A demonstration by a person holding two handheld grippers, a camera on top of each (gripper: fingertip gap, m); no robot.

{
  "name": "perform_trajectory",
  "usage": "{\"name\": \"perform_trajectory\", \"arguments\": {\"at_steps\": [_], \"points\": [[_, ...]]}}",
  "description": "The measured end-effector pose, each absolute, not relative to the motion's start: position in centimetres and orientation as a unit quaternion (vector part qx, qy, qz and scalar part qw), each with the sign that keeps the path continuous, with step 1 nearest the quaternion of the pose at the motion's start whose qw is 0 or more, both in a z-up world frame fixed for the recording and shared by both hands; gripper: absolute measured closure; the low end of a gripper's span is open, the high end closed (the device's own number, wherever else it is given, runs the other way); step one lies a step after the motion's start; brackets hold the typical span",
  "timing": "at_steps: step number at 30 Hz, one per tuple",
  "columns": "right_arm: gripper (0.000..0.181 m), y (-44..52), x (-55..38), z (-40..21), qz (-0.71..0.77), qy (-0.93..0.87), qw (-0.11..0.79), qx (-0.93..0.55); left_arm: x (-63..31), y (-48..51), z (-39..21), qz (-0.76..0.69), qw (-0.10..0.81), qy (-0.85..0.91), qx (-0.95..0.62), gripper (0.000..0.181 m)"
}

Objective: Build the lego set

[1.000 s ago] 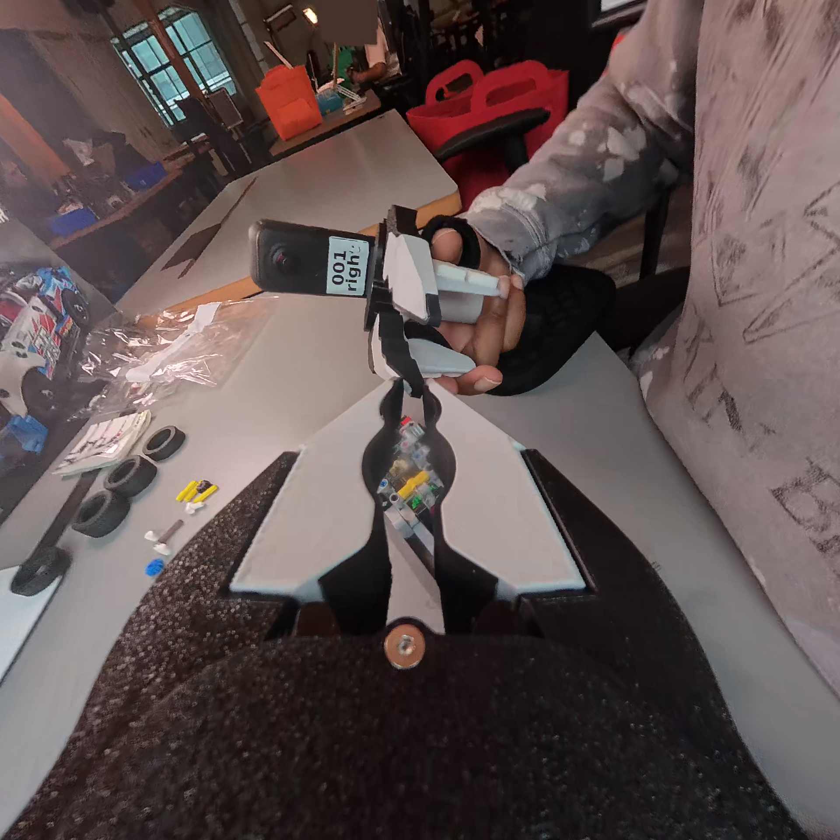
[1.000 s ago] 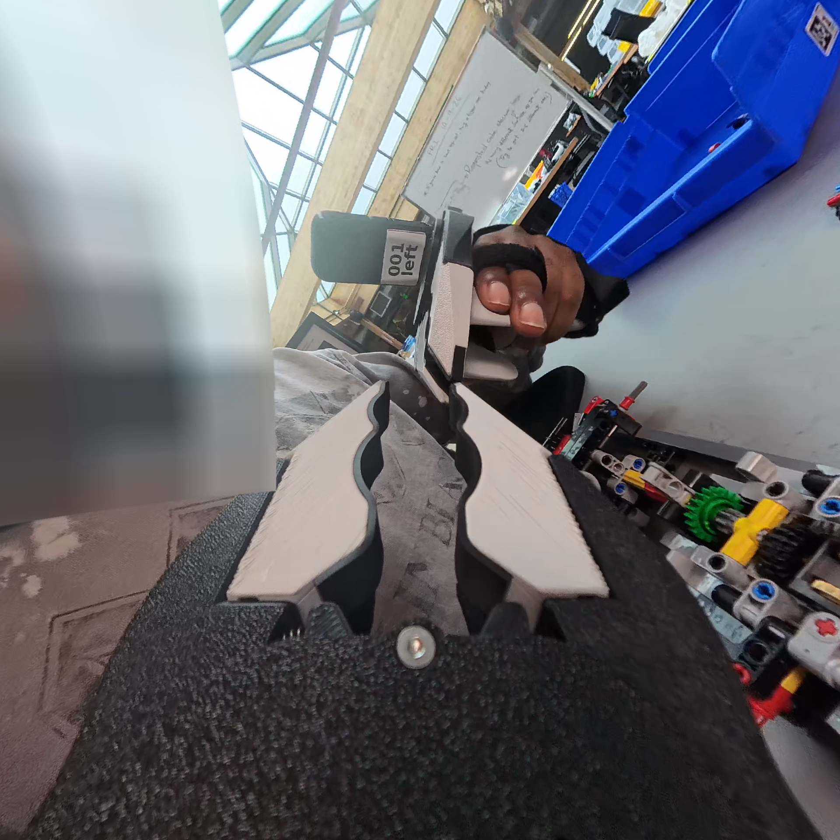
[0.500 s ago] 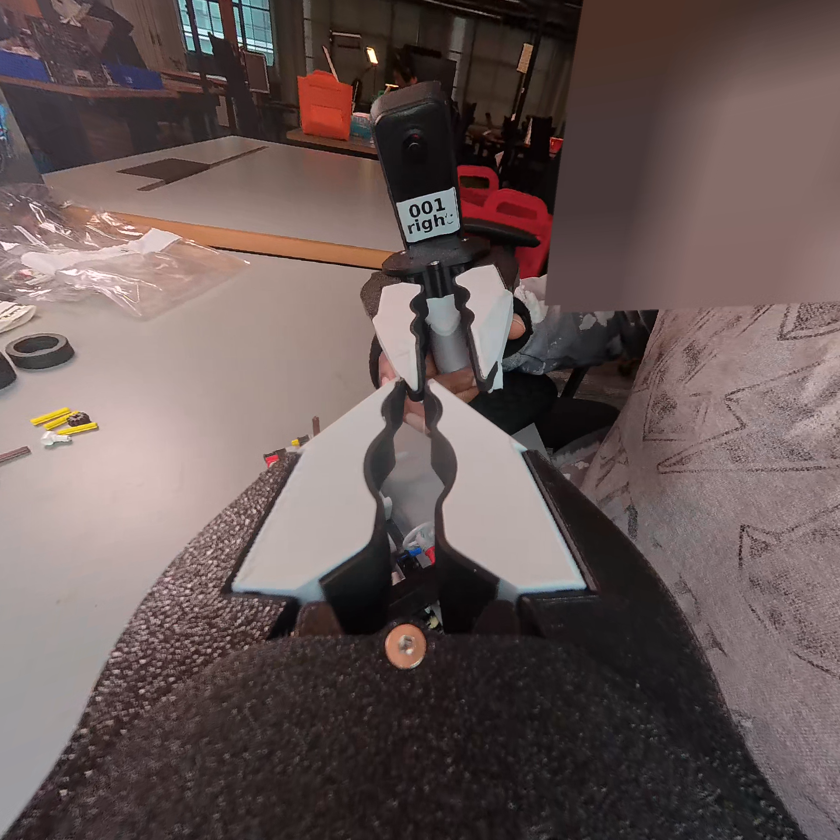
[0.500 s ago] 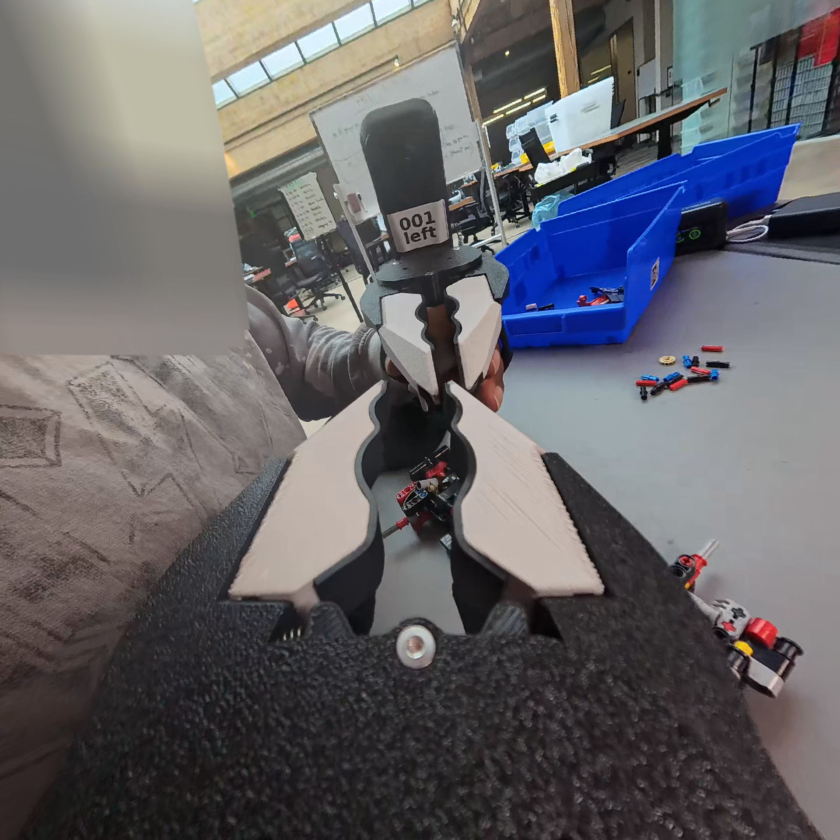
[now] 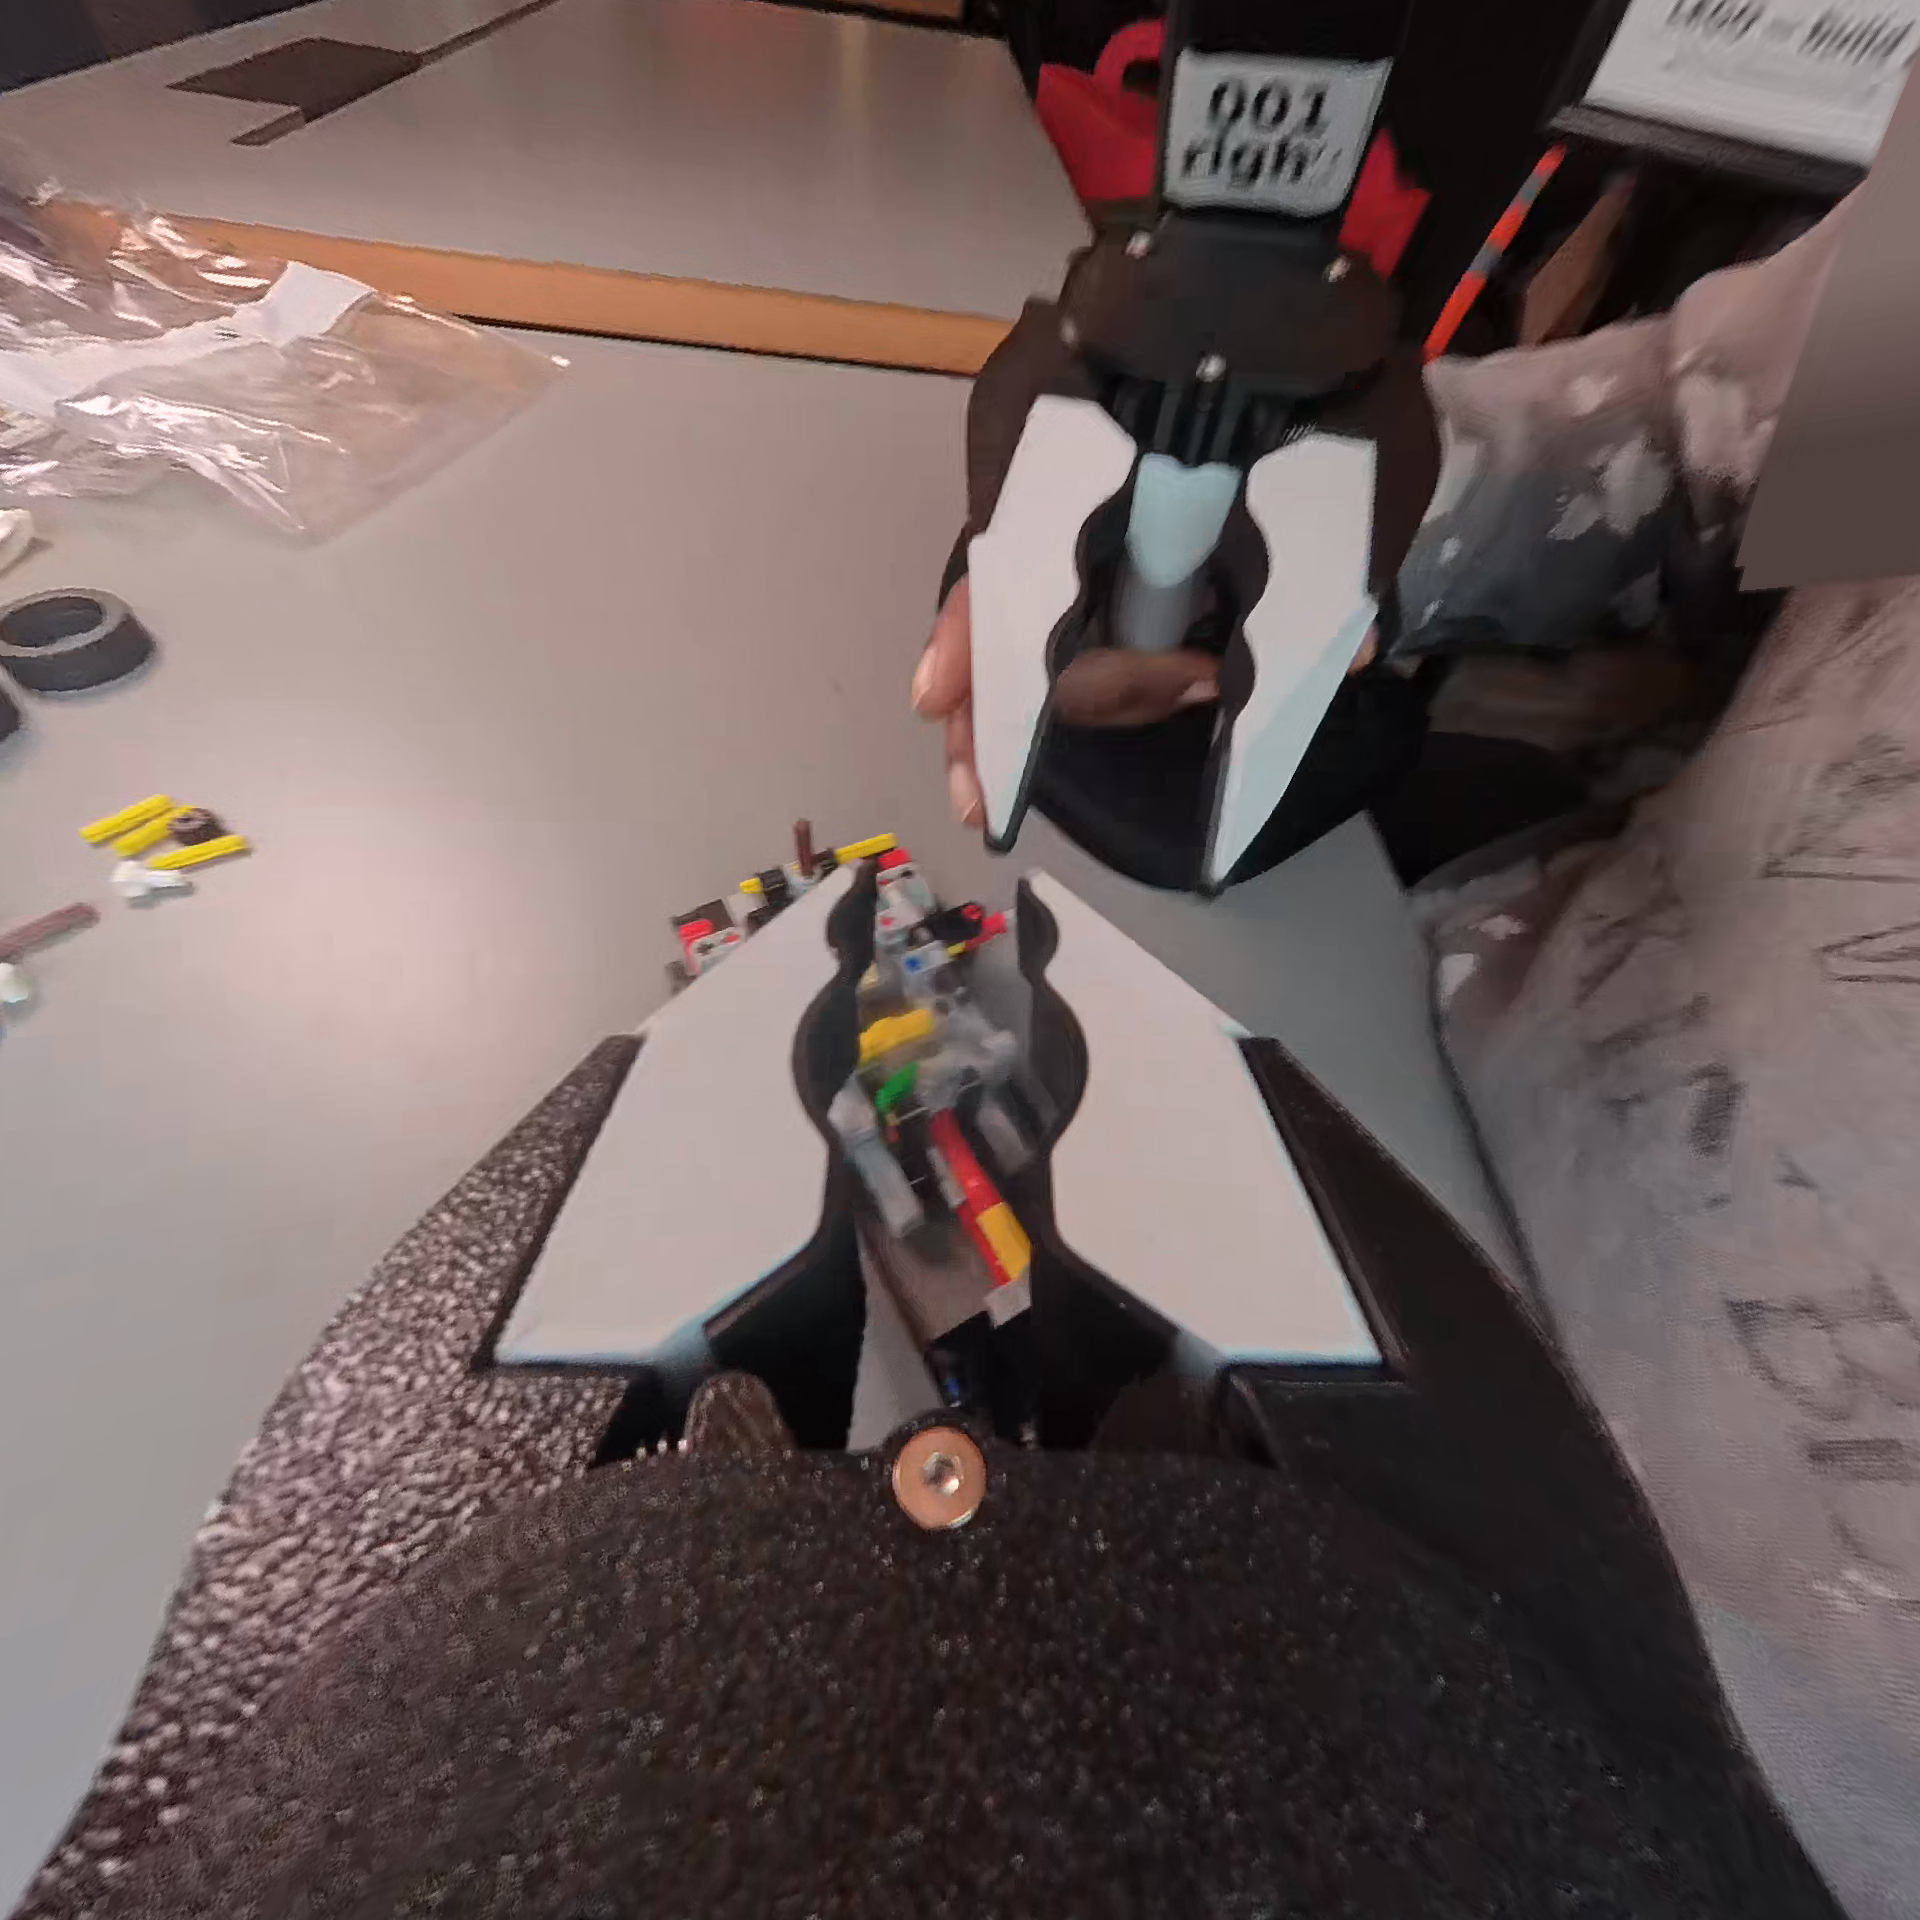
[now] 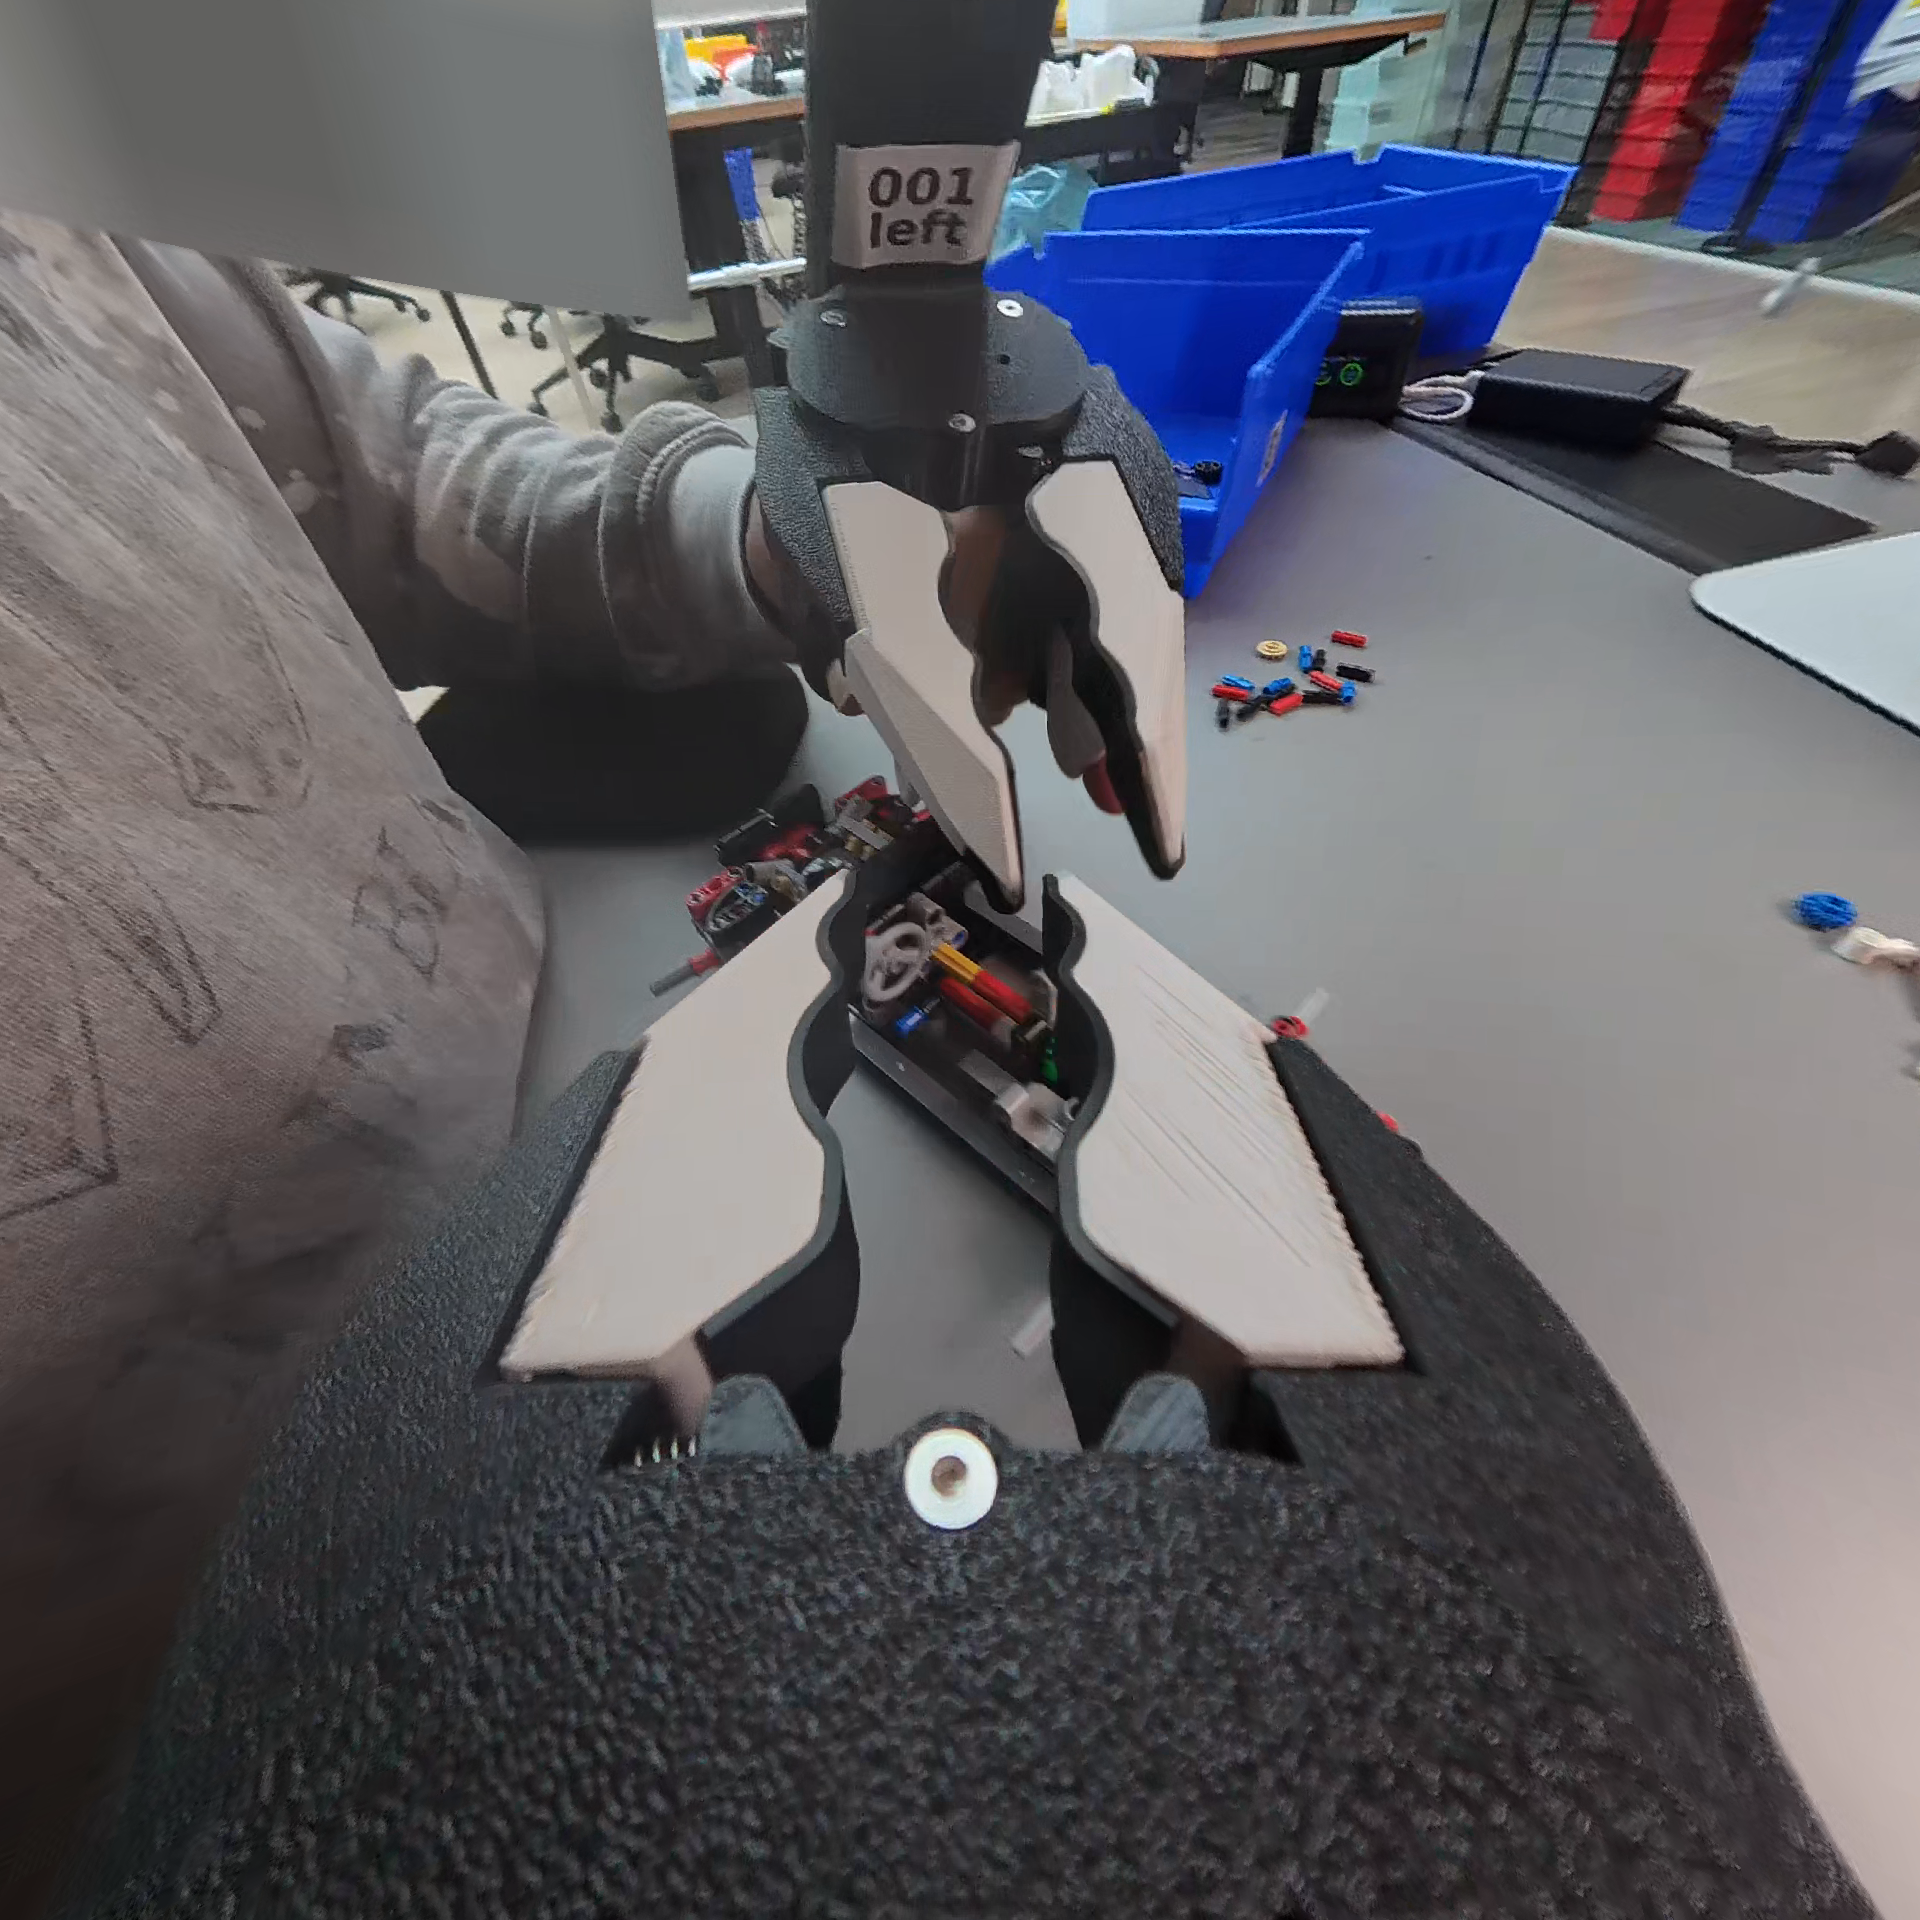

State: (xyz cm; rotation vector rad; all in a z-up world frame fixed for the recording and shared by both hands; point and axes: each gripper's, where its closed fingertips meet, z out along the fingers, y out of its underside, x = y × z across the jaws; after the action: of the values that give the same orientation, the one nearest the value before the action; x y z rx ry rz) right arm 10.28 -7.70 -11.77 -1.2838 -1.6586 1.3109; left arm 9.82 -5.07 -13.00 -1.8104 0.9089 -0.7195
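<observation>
The half-built lego chassis (image 5: 925,1091), grey and black with yellow, red and green parts, lies on the grey table (image 5: 468,987). It shows between my left gripper's (image 5: 940,894) open, empty fingers. My right gripper (image 5: 1101,862) faces it from the far side, open and empty, tips just above the chassis's far end. In the right wrist view the chassis (image 6: 966,1018) lies between my right gripper's (image 6: 948,894) open fingers. My left gripper (image 6: 1086,878) points down at it, with one fingertip (image 6: 997,873) close to the chassis; I cannot tell whether it touches.
In the left wrist view, a black tyre (image 5: 62,634), yellow pins (image 5: 156,831) and a clear plastic bag (image 5: 208,384) lie to the left. In the right wrist view, blue bins (image 6: 1195,343) and small pins (image 6: 1288,675) lie to the right. The person's grey sweater (image 6: 208,831) borders the table. My left and right fingertips are right by each other.
Both grippers have tipped down from facing each other in the air to pointing at the chassis on the table. Both sets of jaws have opened wider.
</observation>
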Motion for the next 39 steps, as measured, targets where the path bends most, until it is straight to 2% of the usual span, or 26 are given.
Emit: {"name": "perform_trajectory", "arguments": {"at_steps": [1, 2, 5, 7, 13, 17, 20, 23, 28, 31, 33, 37, 39], "points": [[0.150, -6.6, 10.9, -11.9, 0.485, -0.631, 0.337, -0.502, 9.2, -4.3, -13.8, -0.255, 0.470, 0.386, -0.752, 0.145], [0.152, -5.4, 11.7, -12.2, 0.464, -0.630, 0.343, -0.520, 8.8, -3.6, -14.5, -0.225, 0.458, 0.397, -0.763, 0.144], [0.166, -1.7, 14.0, -14.5, 0.376, -0.634, 0.361, -0.571, 9.5, -2.0, -16.5, -0.188, 0.424, 0.414, -0.783, 0.147], [0.166, -0.5, 15.0, -16.1, 0.326, -0.645, 0.360, -0.590, 10.7, -1.0, -17.3, -0.184, 0.417, 0.424, -0.783, 0.150], [0.167, -0.4, 15.4, -17.9, 0.281, -0.670, 0.369, -0.579, 12.7, 0.5, -18.5, -0.195, 0.385, 0.425, -0.796, 0.178], [0.169, -0.2, 14.8, -17.3, 0.296, -0.662, 0.394, -0.565, 13.0, 0.5, -16.4, -0.303, 0.401, 0.330, -0.799, 0.180], [0.171, -0.1, 14.1, -13.7, 0.358, -0.618, 0.439, -0.545, 11.9, 0.7, -13.9, -0.422, 0.413, 0.215, -0.778, 0.180], [0.171, -0.5, 13.4, -10.6, 0.404, -0.597, 0.447, -0.530, 10.6, 0.8, -11.9, -0.509, 0.426, 0.107, -0.740, 0.180], [0.170, 0.1, 11.1, -9.5, 0.374, -0.631, 0.416, -0.538, 8.1, 1.2, -12.5, -0.575, 0.425, -0.071, -0.696, 0.179], [0.170, 0.0, 9.8, -10.2, 0.372, -0.667, 0.343, -0.547, 6.9, 0.7, -14.7, -0.577, 0.402, -0.153, -0.694, 0.178], [0.171, 0.1, 8.8, -11.1, 0.357, -0.695, 0.306, -0.544, 6.8, 0.1, -15.1, -0.582, 0.385, -0.152, -0.700, 0.174], [0.172, -0.7, 7.6, -13.5, 0.325, -0.746, 0.221, -0.538, 5.4, -0.3, -15.1, -0.539, 0.408, -0.137, -0.724, 0.174], [0.174, -0.4, 6.8, -14.4, 0.307, -0.752, 0.218, -0.541, 5.2, -0.6, -14.8, -0.538, 0.414, -0.128, -0.723, 0.174]]}}
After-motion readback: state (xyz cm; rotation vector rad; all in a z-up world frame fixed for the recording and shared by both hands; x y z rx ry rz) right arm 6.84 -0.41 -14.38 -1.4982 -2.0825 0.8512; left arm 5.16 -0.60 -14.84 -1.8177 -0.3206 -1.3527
